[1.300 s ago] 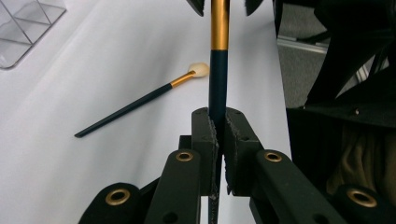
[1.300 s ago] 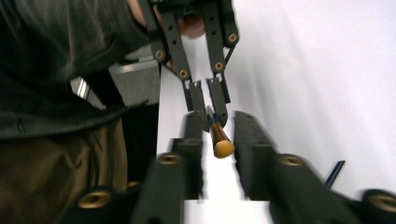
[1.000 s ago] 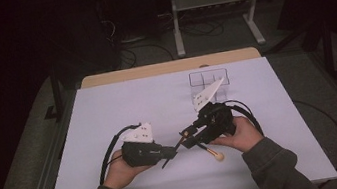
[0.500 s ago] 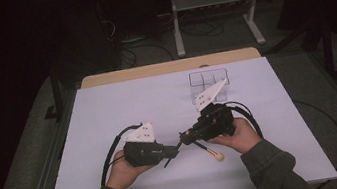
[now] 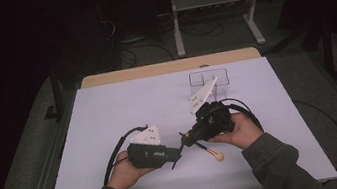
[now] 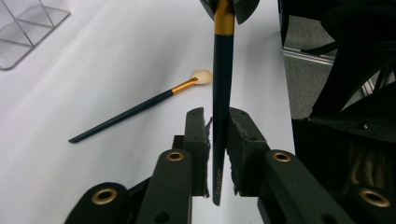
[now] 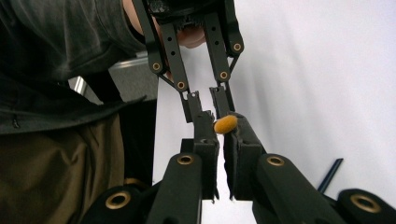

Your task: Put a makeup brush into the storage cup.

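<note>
A make-up brush (image 6: 223,70) with a dark handle and gold ferrule spans the two grippers above the white table (image 5: 123,106). My right gripper (image 7: 224,128) is shut on its head end, and the tan bristle tip (image 7: 225,124) pokes out between the pads. The handle's tail stands between the pads of my left gripper (image 6: 217,116), whose jaws have just been opening; a sliver of gap shows beside the handle. In the high view the left gripper (image 5: 178,156) and right gripper (image 5: 186,140) meet tip to tip near the front middle.
A second brush (image 5: 214,153) with a cream tip lies on the table just in front of the right hand, also visible as the lying brush (image 6: 140,107). A clear divided organiser (image 5: 209,78) stands at the back. Cables trail from both grippers.
Both hands have stayed almost in place, with the fingertips close together throughout. The high view is too coarse to show any jaw movement.
</note>
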Available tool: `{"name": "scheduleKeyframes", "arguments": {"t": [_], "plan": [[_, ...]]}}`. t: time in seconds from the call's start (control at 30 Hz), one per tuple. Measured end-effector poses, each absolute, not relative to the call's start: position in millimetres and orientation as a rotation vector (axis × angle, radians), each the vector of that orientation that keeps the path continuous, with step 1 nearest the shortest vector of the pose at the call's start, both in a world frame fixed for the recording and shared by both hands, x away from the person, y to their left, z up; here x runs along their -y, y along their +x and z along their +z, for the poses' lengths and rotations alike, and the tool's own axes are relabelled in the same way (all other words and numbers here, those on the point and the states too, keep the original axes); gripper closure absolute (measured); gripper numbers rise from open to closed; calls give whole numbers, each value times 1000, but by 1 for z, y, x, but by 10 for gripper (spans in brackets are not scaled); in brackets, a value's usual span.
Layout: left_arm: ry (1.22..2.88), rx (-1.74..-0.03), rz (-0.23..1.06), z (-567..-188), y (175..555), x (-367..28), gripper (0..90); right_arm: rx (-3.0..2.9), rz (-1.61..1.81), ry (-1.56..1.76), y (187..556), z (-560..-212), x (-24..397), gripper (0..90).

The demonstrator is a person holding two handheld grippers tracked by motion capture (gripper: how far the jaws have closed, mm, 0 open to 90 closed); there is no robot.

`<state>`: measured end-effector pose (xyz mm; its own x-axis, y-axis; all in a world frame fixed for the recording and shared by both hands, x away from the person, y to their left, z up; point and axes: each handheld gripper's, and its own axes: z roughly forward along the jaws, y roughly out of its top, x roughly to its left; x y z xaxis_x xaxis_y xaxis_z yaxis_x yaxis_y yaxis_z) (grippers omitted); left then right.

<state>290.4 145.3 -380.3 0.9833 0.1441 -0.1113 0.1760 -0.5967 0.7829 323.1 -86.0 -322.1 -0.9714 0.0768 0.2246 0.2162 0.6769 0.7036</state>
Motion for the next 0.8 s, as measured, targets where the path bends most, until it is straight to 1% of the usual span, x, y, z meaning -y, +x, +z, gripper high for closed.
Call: {"name": "scheduleKeyframes", "arguments": {"t": [0.07,0.2,0.27,0.4,0.5,0.6,0.8], "plan": [[2223,-215,-45,-380,290,-145,826,2724,-1173,-233,323,-321,85,831],[2213,-232,-34,-380,291,-146,835,2714,-1216,-243,321,-322,86,820],[2187,-265,-49,-379,291,-147,837,2713,-1280,-298,319,-323,88,724],[2153,-301,-45,-379,292,-148,838,2675,-1361,-327,317,-330,89,692],[2132,-318,-45,-379,293,-149,838,2653,-1394,-355,315,-336,89,692],[2111,-331,-53,-380,295,-150,838,2631,-1442,-372,315,-340,89,713],[2086,-353,-48,-381,296,-150,838,2600,-1495,-406,317,-342,92,727]]}}
